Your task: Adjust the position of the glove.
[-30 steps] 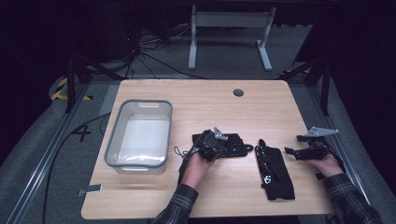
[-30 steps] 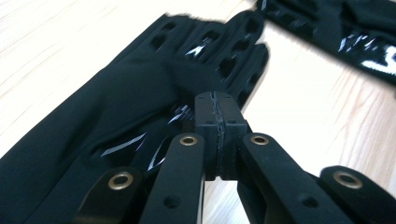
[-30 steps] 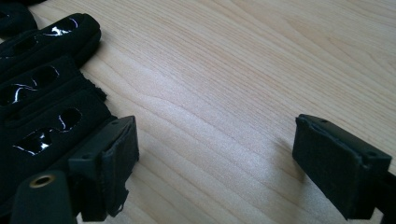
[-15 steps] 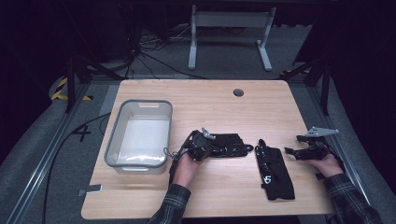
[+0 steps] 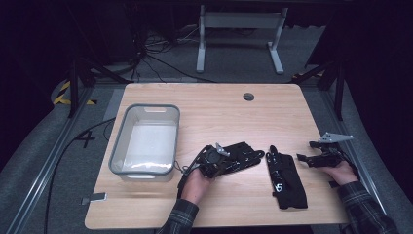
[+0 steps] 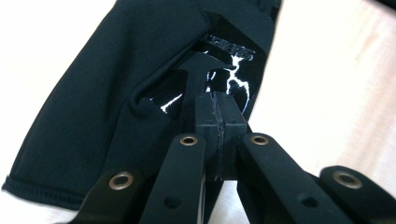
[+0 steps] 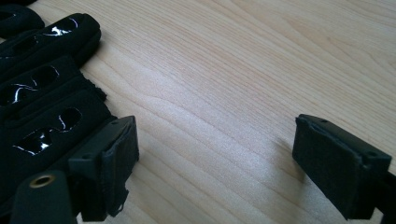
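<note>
Left gripper (image 5: 220,158) clamped on black glove (image 5: 238,157), mid-table, just right of clear bin (image 5: 117,153).

Jaws pressed together on a small fold of cuff fabric near the printed logo (image 6: 229,50); rest of glove lying slack on the wood. Second glove (image 5: 286,176) flat to the right, apart from the first. Right gripper (image 5: 311,158) parked at table edge, jaws spread wide, nothing between them, one pad just beside second glove's fingers (image 7: 42,70). Risk: pinch is thin, so fabric could slip free on the lift; trailing fingers could snag the bin rim on the way over. Against half a second back: left hand nudged rightward and further onto the glove; right gripper and second glove unchanged.
</note>
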Demonstrator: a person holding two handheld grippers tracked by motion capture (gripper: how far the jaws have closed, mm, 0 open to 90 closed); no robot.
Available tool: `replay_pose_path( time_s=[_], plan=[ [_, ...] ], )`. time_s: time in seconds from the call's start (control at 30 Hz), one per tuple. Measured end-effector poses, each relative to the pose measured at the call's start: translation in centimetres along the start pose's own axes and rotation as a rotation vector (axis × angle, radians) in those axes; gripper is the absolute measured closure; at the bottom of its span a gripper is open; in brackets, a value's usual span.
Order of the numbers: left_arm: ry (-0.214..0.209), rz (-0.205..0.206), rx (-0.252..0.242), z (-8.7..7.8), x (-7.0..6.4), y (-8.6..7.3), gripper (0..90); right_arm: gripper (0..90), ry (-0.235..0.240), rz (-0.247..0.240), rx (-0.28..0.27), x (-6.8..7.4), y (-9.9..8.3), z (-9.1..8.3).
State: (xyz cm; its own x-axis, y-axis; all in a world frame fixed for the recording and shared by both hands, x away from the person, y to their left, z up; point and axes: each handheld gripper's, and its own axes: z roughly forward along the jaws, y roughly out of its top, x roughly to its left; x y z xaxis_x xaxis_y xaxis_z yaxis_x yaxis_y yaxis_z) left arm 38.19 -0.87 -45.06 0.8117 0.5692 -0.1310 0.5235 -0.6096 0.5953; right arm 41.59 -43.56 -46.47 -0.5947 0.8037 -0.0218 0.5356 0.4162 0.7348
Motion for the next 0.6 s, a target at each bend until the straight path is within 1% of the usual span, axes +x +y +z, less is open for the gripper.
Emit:
replay_pose_path(
  time_s=[0.03, 0.17, 0.23, 0.27, 0.33, 0.43, 0.47, 0.5, 0.53, 0.6],
  plan=[
    [-0.013, -0.002, 0.000, 0.0, -0.2, -0.1, 89.7, 15.1, 0.000, 0.000, 0.000, 0.0, 0.0, 0.0],
    [-0.049, 0.017, 0.002, 0.2, -1.2, -0.1, 89.7, 15.1, 0.000, 0.000, 0.000, 0.0, 0.0, 0.0],
    [-0.062, 0.033, 0.004, 0.4, -1.8, 0.0, 89.8, 15.1, 0.000, 0.000, 0.000, 0.0, 0.0, 0.0],
    [-0.062, 0.033, 0.004, 0.4, -1.8, 0.0, 89.7, 15.1, 0.000, 0.000, 0.000, 0.0, 0.0, 0.0],
    [-0.072, 0.054, 0.011, 0.6, -2.3, 0.3, 89.7, 15.1, 0.000, 0.000, 0.000, 0.0, 0.0, 0.0],
    [-0.090, 0.068, 0.012, 1.0, -3.0, 0.6, 89.7, 15.1, 0.000, 0.000, 0.000, 0.0, 0.0, 0.0],
    [-0.102, 0.080, 0.015, 1.1, -3.4, 0.7, 89.7, 15.1, 0.000, 0.000, 0.000, 0.0, 0.0, 0.0],
    [-0.102, 0.080, 0.015, 1.1, -3.4, 0.7, 89.7, 15.1, 0.000, 0.000, 0.000, 0.0, 0.0, 0.0],
    [-0.111, 0.087, 0.014, 1.3, -3.8, 0.8, 89.7, 15.1, 0.000, 0.000, 0.000, 0.0, 0.0, 0.0],
    [-0.123, 0.096, 0.013, 1.5, -4.2, 1.0, 89.7, 15.1, 0.000, 0.000, 0.000, 0.0, 0.0, 0.0]
  ],
)
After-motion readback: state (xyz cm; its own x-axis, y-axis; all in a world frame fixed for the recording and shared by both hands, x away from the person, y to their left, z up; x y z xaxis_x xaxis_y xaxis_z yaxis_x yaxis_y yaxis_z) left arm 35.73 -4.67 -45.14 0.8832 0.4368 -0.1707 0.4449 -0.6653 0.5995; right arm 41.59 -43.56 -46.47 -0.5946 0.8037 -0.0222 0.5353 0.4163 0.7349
